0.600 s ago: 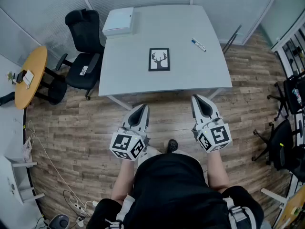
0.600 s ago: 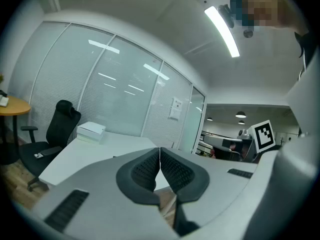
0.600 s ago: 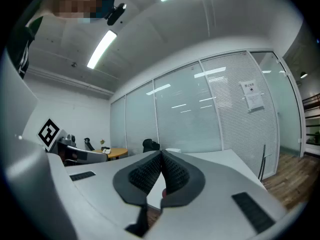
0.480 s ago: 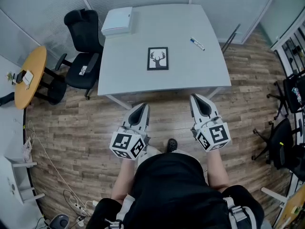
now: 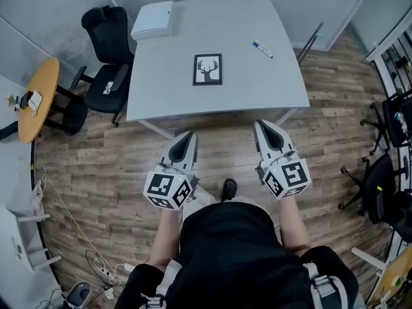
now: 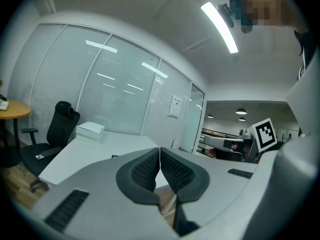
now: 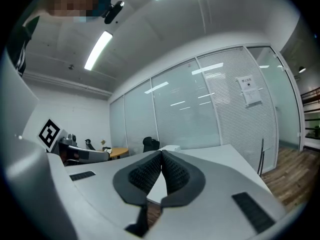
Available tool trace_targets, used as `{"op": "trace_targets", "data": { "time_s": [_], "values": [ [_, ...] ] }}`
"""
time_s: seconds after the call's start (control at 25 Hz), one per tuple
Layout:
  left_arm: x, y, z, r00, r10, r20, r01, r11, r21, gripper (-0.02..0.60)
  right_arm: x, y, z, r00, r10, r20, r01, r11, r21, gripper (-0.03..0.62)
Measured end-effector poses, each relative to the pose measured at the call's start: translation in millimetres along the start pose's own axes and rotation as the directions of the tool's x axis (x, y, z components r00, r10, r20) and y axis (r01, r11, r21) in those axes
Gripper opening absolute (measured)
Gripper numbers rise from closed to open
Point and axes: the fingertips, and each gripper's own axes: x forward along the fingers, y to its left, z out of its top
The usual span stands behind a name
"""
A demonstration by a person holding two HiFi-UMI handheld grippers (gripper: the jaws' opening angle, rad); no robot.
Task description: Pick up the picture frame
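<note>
Picture frame (image 5: 208, 69), black-edged with a deer silhouette, lies flat and untouched near the middle of the white table (image 5: 257, 89), so the whole reach is yet to be made. Off the table's left side stands a black office chair (image 5: 106, 44), clear of any likely path. On the table's far-left corner sits a white box (image 5: 152, 19), well apart from the frame. Short of the table's near edge, over the wooden floor, the left gripper (image 5: 187, 136) has its jaws pressed together with nothing between them, and the right gripper (image 5: 263, 125) is likewise closed on nothing. Toward the table's far-right side lies a marker pen (image 5: 262, 49), also apart from the frame. The main risk, as I judge it, is closed jaws reaching the frame: they would shove it across the table instead of taking it, so they need to part first. A flat frame offers only a thin edge low against the table top, and a gripper coming in level may skate over it or push it along. A pinch on a single edge could let the frame swing or slip out as it lifts.
</note>
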Motion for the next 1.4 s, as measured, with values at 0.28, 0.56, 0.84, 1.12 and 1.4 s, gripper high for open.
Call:
{"op": "trace_targets", "data": {
  "time_s": [0.28, 0.56, 0.84, 1.12, 1.4],
  "values": [
    [2.4, 22.5, -7.4, 0.999, 0.038, -0.017, -0.038, 0.999, -0.029, 0.025, 14.3, -9.8, -15.8, 0.999, -0.018, -0.032, 0.019, 1.000, 0.022, 0.017],
    [30.0, 56.3, -2.9, 1.000, 0.011, -0.029, -0.012, 0.999, -0.046, 0.025, 60.1, -10.7, -16.6, 0.999, -0.026, -0.046, 0.028, 0.999, 0.025, 0.017],
    [77.1, 111.9, 31.4, 0.999, -0.045, -0.010, 0.044, 0.998, -0.045, 0.025, 133.0, -13.7, 2.2, 0.998, -0.055, -0.042, 0.056, 0.998, 0.006, 0.017],
    [120.8, 174.8, 57.1, 0.994, -0.105, -0.023, 0.104, 0.993, -0.047, 0.025, 206.5, -19.7, 15.0, 0.993, -0.115, -0.032, 0.115, 0.993, 0.024, 0.032],
    [151.1, 227.0, 61.4, 0.983, -0.176, -0.059, 0.172, 0.983, -0.059, 0.025, 260.5, -21.4, 0.8, 0.980, -0.192, -0.055, 0.195, 0.979, 0.055, 0.055]
  ]
}}
